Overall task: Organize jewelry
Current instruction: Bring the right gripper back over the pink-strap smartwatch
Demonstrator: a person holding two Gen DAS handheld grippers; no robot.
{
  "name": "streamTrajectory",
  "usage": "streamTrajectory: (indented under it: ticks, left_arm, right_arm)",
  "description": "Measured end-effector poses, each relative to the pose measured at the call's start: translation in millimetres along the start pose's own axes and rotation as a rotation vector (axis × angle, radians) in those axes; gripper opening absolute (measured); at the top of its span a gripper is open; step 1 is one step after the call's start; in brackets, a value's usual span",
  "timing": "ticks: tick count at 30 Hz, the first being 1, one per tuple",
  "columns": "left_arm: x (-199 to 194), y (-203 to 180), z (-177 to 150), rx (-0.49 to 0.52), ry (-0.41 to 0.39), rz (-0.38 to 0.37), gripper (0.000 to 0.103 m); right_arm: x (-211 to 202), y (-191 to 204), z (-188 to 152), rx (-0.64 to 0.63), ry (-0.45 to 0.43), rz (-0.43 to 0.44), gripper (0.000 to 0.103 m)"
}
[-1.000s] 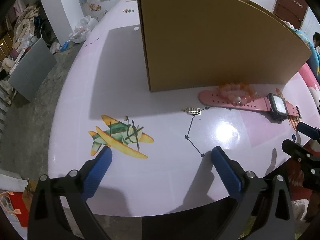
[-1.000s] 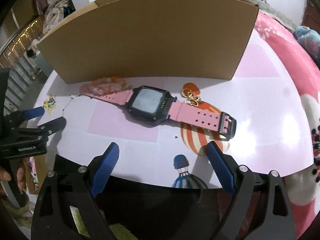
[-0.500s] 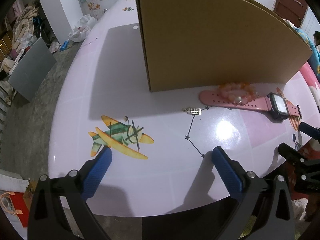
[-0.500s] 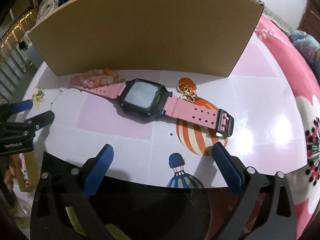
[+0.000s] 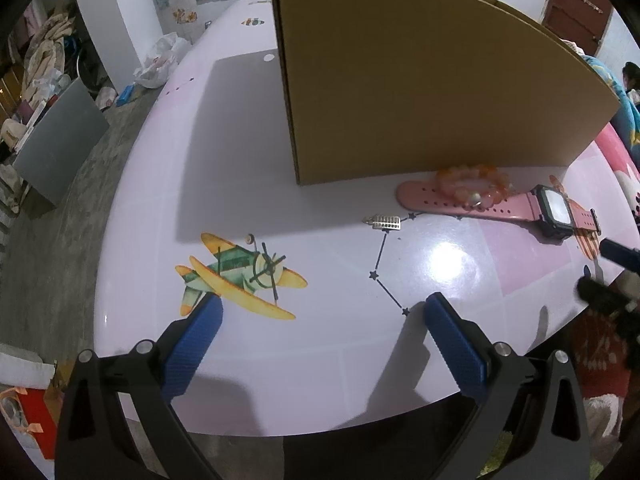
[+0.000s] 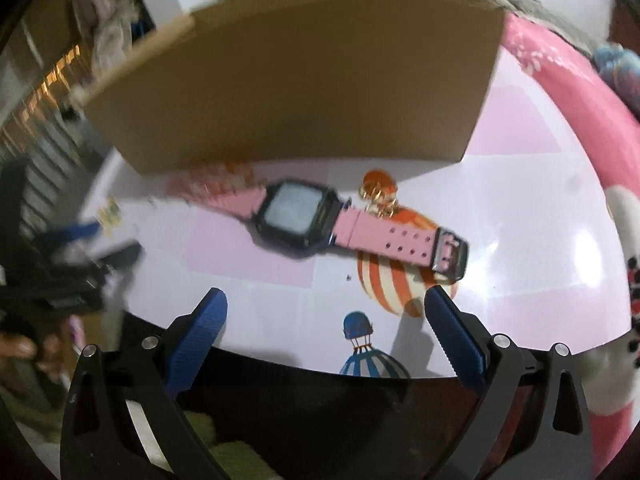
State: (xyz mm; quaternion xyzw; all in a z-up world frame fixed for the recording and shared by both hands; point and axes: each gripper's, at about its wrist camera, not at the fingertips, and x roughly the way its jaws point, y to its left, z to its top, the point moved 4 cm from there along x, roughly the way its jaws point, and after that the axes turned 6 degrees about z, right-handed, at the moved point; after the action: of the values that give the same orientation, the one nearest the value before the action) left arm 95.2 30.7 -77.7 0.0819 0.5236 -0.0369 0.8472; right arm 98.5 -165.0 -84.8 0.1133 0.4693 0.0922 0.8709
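A pink watch [image 6: 298, 214] with a dark square face lies flat on the table in front of a cardboard box [image 6: 304, 92]; it also shows in the left wrist view [image 5: 516, 204]. A peach bead bracelet [image 5: 472, 186] rests on its strap end. A small silver clip [image 5: 386, 222] lies left of the strap. Gold earrings [image 6: 378, 196] lie by the strap near the box. My left gripper [image 5: 320, 316] is open and empty over the table's near edge. My right gripper [image 6: 326, 312] is open and empty, short of the watch.
The cardboard box [image 5: 420, 92] stands tall behind the jewelry. The table [image 5: 240, 160] has printed pictures: a plane [image 5: 240, 276], balloons [image 6: 396, 280]. The right gripper appears at the right edge of the left wrist view [image 5: 612, 276]. Clutter lies on the floor at left.
The right wrist view has shifted and blurred: my right gripper is moving, with the watch now higher and nearer the middle. My left gripper has barely moved.
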Motion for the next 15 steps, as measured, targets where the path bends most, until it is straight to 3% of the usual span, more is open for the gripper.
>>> streamTrajectory:
  ticks: [8, 12, 15]
  left_arm:
    - [-2.1, 1.1, -3.4, 0.008, -0.045, -0.001, 0.099]
    - [-2.6, 1.2, -4.1, 0.006, -0.060, -0.001, 0.099]
    - [-2.8, 2.0, -4.3, 0.009, -0.067, -0.003, 0.099]
  right_arm:
    - [-31.6, -8.7, 6.0, -0.007, -0.129, 0.037, 0.095]
    - [-39.7, 8.0, 8.6, -0.135, -0.147, 0.059, 0.093]
    - [-31.5, 17.7, 16.9, -0.248, -0.135, 0.072, 0.080]
